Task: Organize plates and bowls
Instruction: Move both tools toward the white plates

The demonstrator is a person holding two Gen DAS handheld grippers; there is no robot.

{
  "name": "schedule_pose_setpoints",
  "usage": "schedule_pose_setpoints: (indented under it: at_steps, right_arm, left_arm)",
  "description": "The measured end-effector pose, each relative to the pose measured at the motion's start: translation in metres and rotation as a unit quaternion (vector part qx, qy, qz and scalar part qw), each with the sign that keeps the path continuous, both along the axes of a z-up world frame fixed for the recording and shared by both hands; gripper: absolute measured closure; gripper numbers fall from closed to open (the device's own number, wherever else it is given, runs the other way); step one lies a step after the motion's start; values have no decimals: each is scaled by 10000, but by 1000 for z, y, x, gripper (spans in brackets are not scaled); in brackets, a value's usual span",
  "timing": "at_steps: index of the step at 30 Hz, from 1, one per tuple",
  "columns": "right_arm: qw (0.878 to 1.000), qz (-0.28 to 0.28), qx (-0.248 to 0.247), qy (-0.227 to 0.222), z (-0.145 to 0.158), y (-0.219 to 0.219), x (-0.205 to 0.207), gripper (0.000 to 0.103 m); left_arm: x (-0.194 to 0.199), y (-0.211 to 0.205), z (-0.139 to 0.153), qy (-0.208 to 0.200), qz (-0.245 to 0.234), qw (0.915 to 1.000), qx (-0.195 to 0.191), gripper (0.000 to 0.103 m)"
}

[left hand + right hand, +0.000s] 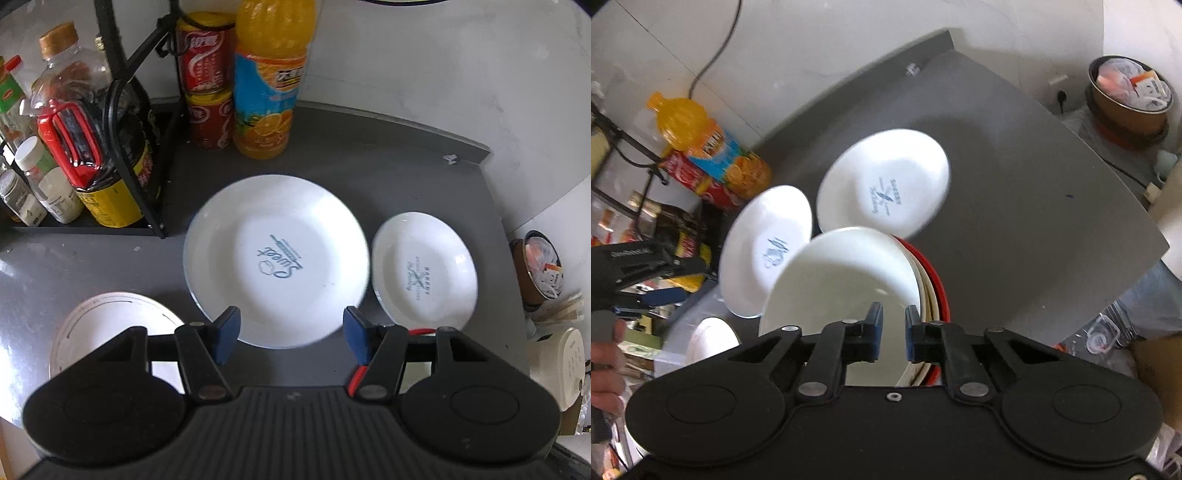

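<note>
On the dark grey tabletop two white plates are seen lying flat, each with blue print in the middle. The larger plate lies straight ahead of the left gripper, and its near rim falls between the two blue fingertips. The smaller plate lies just beside it, on the right. A white bowl is placed at the near left, partly hidden behind the body of the left gripper. The left gripper is held wide apart and nothing is between its jaws.

In the right wrist view a stack of bowls is found directly before the right gripper: a white bowl on top, with cream and red rims showing under it at the right side. The jaws of the right gripper are nearly closed, with only a narrow gap, and the near rim of the top bowl seems to stand in that gap; whether it is really pinched cannot be told.

The coming move is judged to depend on the larger plate and the left gripper. The plate is round, so no long axis must be matched; only its near edge, which faces the open jaws, is important. The left gripper is clearly the nearer one. Because the plate lies flat on the tabletop, its low rim may be hard to take.

Behind the plates an orange juice bottle and red cans are standing against the wall.
</note>
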State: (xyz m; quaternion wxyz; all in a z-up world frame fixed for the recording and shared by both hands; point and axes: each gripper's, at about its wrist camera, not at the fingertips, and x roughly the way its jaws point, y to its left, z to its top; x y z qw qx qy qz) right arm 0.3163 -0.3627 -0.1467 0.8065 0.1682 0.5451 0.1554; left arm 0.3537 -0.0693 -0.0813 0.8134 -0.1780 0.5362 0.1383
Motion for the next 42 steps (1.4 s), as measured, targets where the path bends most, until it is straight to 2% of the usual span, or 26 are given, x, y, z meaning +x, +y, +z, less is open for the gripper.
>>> schedule_pose_setpoints:
  at_steps: [3,14,19,23,30,42]
  right_arm:
    - [10000,-35,-91,-6,5,7,4,89]
    - [9999,-113,-23,-93,20,45,30,83]
    - [9996,-212,199,-19,26,64,41,76]
    - [9999,-48,100,-106,31,90,54,70]
    - [9999,54,52,91,20,122,74,70]
    - [9988,-35,-108,469,-16,149,107,70]
  left_arm:
    - [2,10,-6,45,10,9999,-117,43]
    - [7,51,-21,232,17,9996,-145,43]
    - [5,70,-28,286,34,9995,-161,43]
    - [3,84,-35,344,40,9992,-188,43]
    - [0,109,-47,433,52,9988,-229,43]
    - [1,136,-58,68,42,9988,-484,44]
